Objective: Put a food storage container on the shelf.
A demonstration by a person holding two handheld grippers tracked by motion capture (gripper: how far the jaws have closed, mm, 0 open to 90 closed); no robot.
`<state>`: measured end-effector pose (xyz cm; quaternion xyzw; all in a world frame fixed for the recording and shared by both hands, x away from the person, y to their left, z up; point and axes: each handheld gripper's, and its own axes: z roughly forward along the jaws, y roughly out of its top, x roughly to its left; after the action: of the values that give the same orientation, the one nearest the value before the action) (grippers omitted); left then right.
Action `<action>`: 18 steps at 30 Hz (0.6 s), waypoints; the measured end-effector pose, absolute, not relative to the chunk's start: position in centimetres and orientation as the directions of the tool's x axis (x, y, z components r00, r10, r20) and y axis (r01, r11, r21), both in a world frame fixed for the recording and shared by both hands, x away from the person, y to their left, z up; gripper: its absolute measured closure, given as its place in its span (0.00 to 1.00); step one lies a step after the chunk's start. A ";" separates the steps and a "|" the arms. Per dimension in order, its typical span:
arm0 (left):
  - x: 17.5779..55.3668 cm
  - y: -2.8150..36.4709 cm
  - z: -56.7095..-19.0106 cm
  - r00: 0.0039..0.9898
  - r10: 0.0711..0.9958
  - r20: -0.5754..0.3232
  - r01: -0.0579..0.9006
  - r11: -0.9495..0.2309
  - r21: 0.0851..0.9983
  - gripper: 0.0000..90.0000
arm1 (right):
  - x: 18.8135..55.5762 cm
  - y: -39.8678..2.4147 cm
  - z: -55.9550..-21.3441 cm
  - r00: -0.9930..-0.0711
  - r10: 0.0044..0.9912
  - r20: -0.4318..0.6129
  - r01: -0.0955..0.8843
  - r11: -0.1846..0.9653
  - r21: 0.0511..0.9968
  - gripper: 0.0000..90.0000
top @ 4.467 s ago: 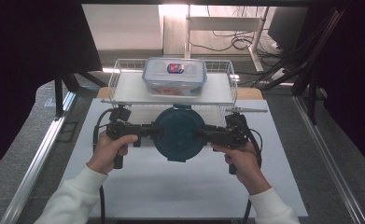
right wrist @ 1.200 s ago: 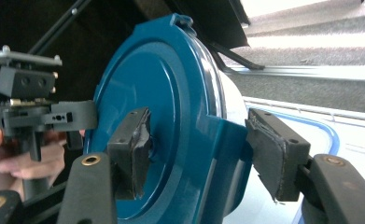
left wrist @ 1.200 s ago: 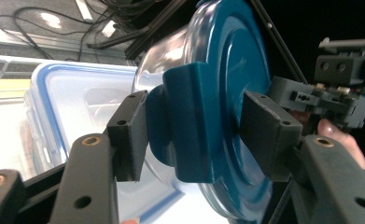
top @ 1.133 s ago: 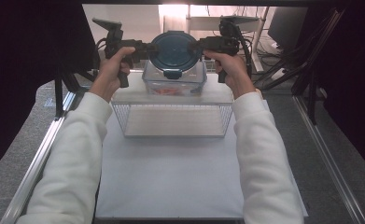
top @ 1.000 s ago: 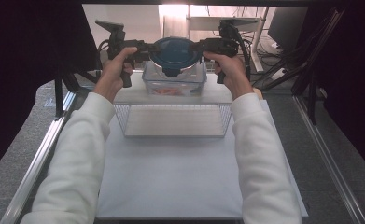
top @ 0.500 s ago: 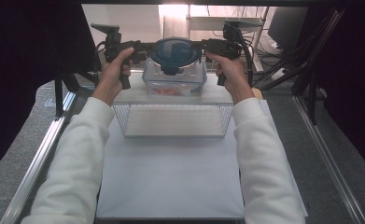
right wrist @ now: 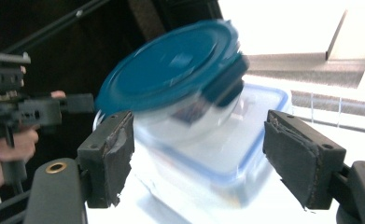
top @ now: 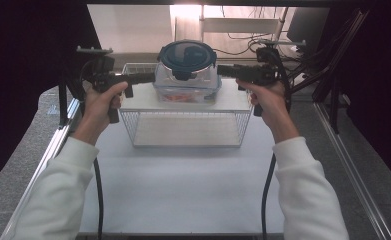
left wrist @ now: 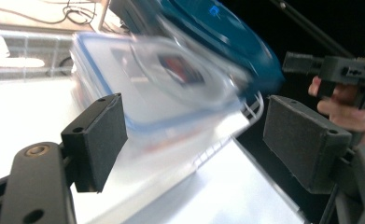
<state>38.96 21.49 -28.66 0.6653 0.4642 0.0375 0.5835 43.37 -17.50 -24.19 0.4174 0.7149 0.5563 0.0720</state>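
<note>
Now both my grippers, left [top: 150, 78] and right [top: 222, 70], have just opened off the round bowl [top: 187, 59], which sits stacked atop the box [top: 187, 89]; a careless nudge could topple it.

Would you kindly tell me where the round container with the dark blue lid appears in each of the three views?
High view: the round container sits top centre, on the rectangular box.
Left gripper view: the round container is upper centre-right, blurred, beyond the jaws.
Right gripper view: the round container is upper centre, blurred, between the jaws.
Shared landmark: the rectangular box under it.
</note>
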 end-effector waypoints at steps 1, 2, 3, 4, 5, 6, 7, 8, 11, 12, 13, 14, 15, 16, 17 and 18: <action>38.1 21.5 -28.9 0.574 0.663 -0.480 0.565 0.105 0.819 0.23 | 42.3 -17.8 -24.4 -0.656 0.676 0.336 0.498 0.053 0.866 0.28; 37.2 21.6 -29.3 0.581 0.662 -0.474 0.557 0.101 0.824 0.24 | 41.5 -18.1 -24.7 -0.663 0.677 0.321 0.488 0.065 0.871 0.28; 36.4 21.6 -29.6 0.585 0.668 -0.461 0.547 0.094 0.832 0.25 | 40.7 -18.4 -25.0 -0.673 0.671 0.312 0.478 0.073 0.875 0.28; 35.5 21.7 -30.0 0.580 0.683 -0.445 0.532 0.096 0.841 0.26 | 40.0 -18.6 -25.3 -0.682 0.667 0.300 0.468 0.083 0.880 0.28; 34.7 21.7 -30.4 0.580 0.689 -0.435 0.525 0.092 0.846 0.27 | 39.3 -18.8 -25.6 -0.690 0.667 0.282 0.456 0.098 0.885 0.28; 34.2 21.8 -30.7 0.583 0.692 -0.427 0.524 0.082 0.848 0.27 | 38.5 -19.0 -25.9 -0.696 0.665 0.272 0.448 0.106 0.888 0.28; 33.3 21.8 -31.3 0.583 0.703 -0.408 0.520 0.063 0.852 0.27 | 38.1 -19.2 -26.1 -0.701 0.663 0.261 0.438 0.113 0.892 0.28; 32.6 21.8 -31.7 0.583 0.711 -0.393 0.518 0.047 0.854 0.27 | 37.3 -19.4 -26.6 -0.707 0.662 0.250 0.427 0.118 0.897 0.28; 30.7 22.0 -33.5 0.578 0.737 -0.351 0.513 0.006 0.858 0.28 | 35.4 -20.1 -28.1 -0.718 0.658 0.228 0.409 0.133 0.903 0.28; 30.1 22.0 -34.2 0.580 0.741 -0.339 0.516 -0.012 0.857 0.28 | 34.8 -20.3 -28.7 -0.721 0.655 0.225 0.405 0.136 0.904 0.28; 29.6 22.0 -34.9 0.578 0.748 -0.326 0.515 -0.025 0.857 0.28 | 34.2 -20.4 -29.5 -0.727 0.651 0.218 0.401 0.144 0.905 0.28; 29.1 22.0 -35.7 0.572 0.757 -0.316 0.519 -0.036 0.854 0.28 | 33.6 -20.6 -30.4 -0.732 0.648 0.210 0.399 0.157 0.904 0.28; 28.6 22.0 -36.4 0.571 0.762 -0.306 0.524 -0.052 0.850 0.28 | 33.0 -20.7 -31.3 -0.735 0.648 0.201 0.395 0.168 0.903 0.28; 28.0 22.0 -37.6 0.569 0.768 -0.295 0.530 -0.068 0.845 0.28 | 32.5 -20.8 -32.3 -0.738 0.645 0.199 0.395 0.174 0.902 0.28; 27.6 22.0 -38.3 0.565 0.773 -0.290 0.537 -0.077 0.840 0.28 | 31.8 -20.9 -33.7 -0.738 0.645 0.198 0.402 0.185 0.897 0.28; 27.3 22.0 -38.8 0.563 0.776 -0.286 0.541 -0.084 0.837 0.28 | 31.4 -20.9 -34.7 -0.736 0.649 0.194 0.407 0.194 0.893 0.28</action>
<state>27.33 22.03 -38.85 0.7268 0.4527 0.1168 0.5032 31.41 -20.90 -34.69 0.3453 0.7643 0.5327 0.1136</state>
